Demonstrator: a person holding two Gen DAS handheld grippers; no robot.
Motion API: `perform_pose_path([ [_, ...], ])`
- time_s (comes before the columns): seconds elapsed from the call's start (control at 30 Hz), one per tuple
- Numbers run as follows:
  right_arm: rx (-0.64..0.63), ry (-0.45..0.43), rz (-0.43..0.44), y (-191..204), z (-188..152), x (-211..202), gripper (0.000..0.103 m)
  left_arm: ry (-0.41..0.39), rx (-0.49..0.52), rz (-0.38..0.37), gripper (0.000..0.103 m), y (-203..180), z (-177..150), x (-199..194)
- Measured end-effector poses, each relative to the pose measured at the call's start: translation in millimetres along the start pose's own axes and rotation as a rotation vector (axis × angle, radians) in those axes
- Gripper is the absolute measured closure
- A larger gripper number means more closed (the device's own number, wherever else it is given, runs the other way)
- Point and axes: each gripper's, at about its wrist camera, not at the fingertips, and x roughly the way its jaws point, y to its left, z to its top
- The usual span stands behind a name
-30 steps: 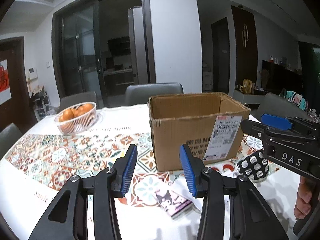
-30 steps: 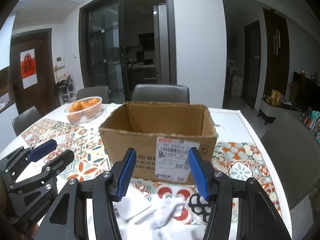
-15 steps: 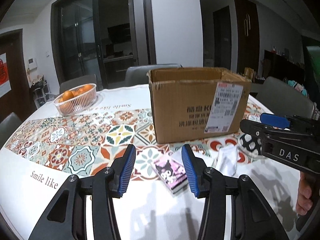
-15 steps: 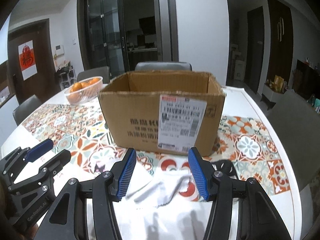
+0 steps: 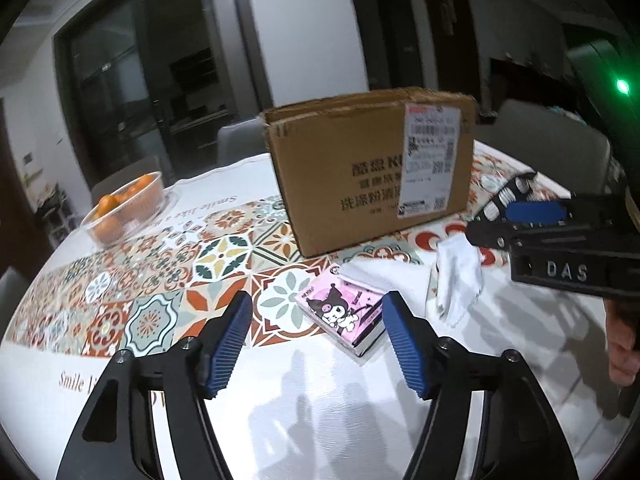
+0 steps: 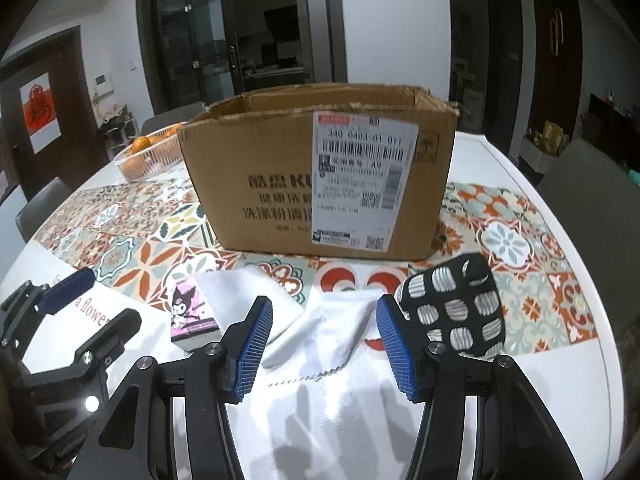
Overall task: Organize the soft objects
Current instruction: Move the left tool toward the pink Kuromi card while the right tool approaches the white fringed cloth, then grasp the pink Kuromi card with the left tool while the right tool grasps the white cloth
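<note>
An open cardboard box (image 6: 320, 184) stands on the table; it also shows in the left wrist view (image 5: 372, 172). In front of it lie a pink cartoon tissue pack (image 5: 344, 312), also in the right wrist view (image 6: 188, 312), a white cloth (image 6: 332, 332), also in the left wrist view (image 5: 456, 284), and a black-and-white patterned sock (image 6: 456, 308). My left gripper (image 5: 316, 344) is open and empty, low over the table just short of the tissue pack. My right gripper (image 6: 324, 340) is open and empty, low over the white cloth, with the sock beside its right finger.
A clear basket of oranges (image 5: 124, 208) stands at the far left of the table; it also shows in the right wrist view (image 6: 148, 152). Grey chairs (image 6: 592, 184) surround the table. A patterned runner (image 5: 160, 272) crosses the white tablecloth.
Both grippers have dropped toward the table and moved closer to the items. The left now frames the tissue pack; the right sits over the white cloth. Both stay open.
</note>
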Motion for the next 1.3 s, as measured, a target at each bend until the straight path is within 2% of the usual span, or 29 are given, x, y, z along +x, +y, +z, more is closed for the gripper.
perform_pose_path([
  [0.27,0.009,0.042,-0.051,10,-4,19,0.047,0.089,0.148,-0.158,0.028,3,0,31],
  [0.33,0.016,0.06,-0.055,12,-5,25,0.047,0.1,0.179,-0.18,0.023,3,1,37],
  [0.6,0.092,0.114,-0.076,11,-3,45,0.047,0.197,0.305,-0.321,0.02,5,11,70],
  [0.8,0.1,0.13,-0.104,10,1,58,0.047,0.279,0.346,-0.405,0.02,5,14,94],
  [1.07,0.119,0.152,-0.116,6,0,69,0.047,0.312,0.422,-0.42,0.017,-1,13,108],
  [1.3,0.127,0.163,-0.12,2,0,74,0.047,0.305,0.468,-0.426,0.016,-7,16,114],
])
